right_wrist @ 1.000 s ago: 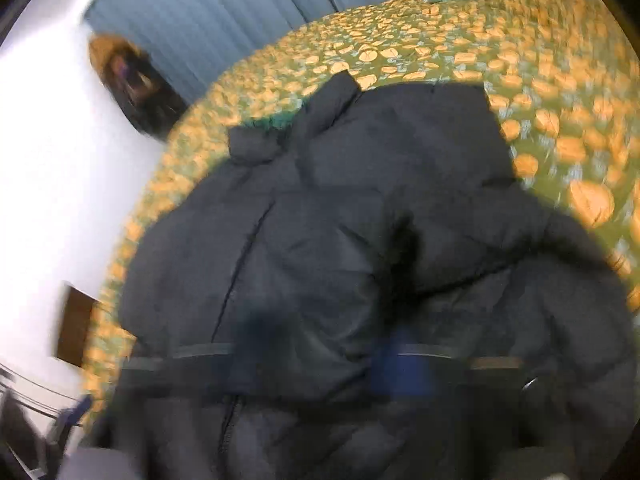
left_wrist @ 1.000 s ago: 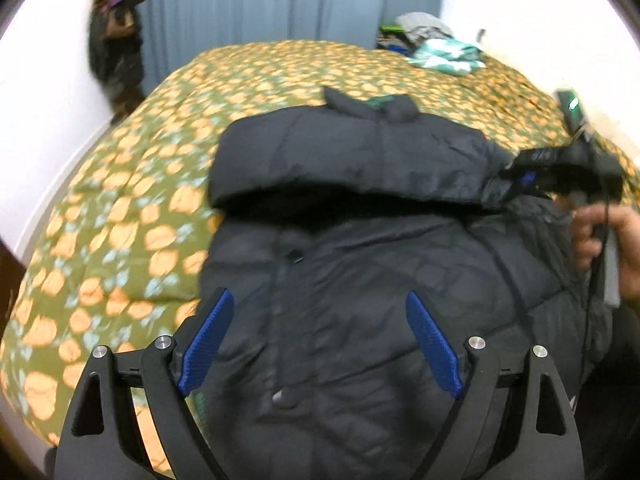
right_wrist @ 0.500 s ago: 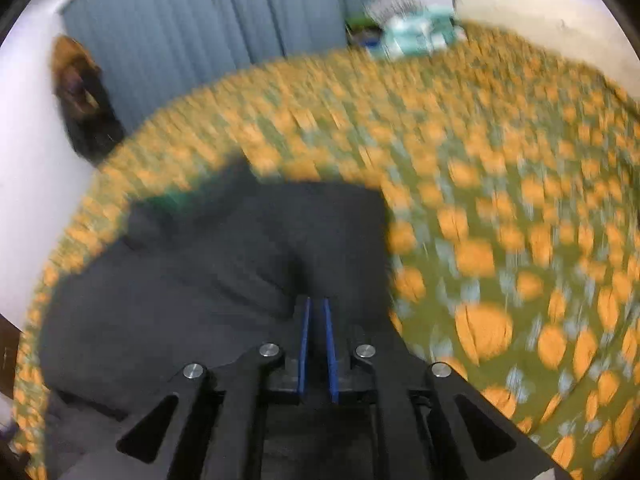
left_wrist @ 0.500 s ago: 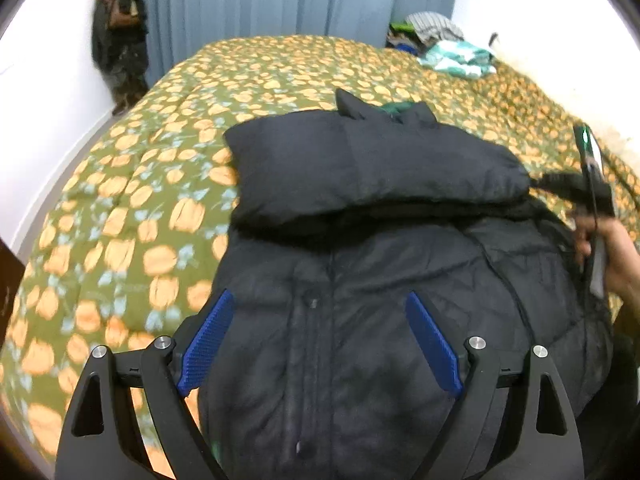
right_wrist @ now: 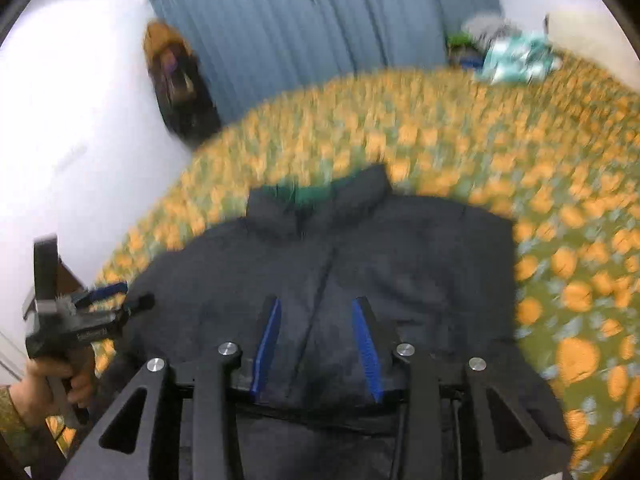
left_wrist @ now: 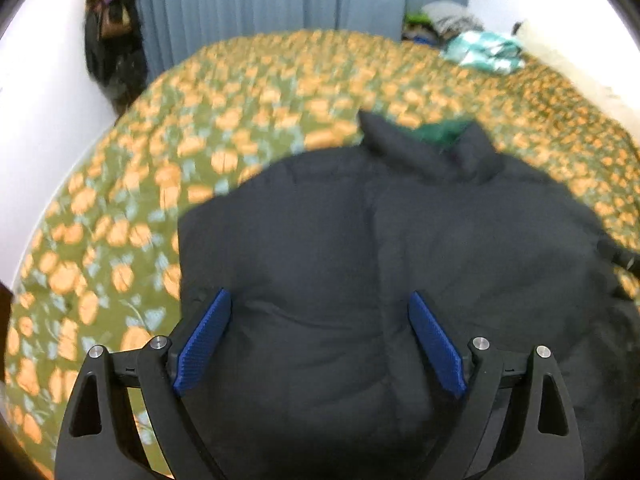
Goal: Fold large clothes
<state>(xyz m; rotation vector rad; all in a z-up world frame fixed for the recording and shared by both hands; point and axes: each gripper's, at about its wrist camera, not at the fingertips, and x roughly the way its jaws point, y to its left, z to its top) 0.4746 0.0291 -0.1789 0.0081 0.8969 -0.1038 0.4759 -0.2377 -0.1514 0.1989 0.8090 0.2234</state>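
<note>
**Sleeves in, both grippers free above the jacket**

The black padded jacket point(left_wrist: 400, 264) lies front-up on the orange-flowered bedspread point(left_wrist: 120, 208), collar point(right_wrist: 320, 204) toward the curtain point(right_wrist: 320, 40). Its sleeves appear folded across the chest. The left gripper point(left_wrist: 320, 336) hovers above the lower body with jaws spread wide, nothing between the pads. The right gripper point(right_wrist: 316, 340) has just been opening; its jaws stand partly apart over the zip line, holding no cloth. The step in hand appears to be regrasping; the next move probably calls for pinching the hem at both corners and carrying it toward the collar
</note>
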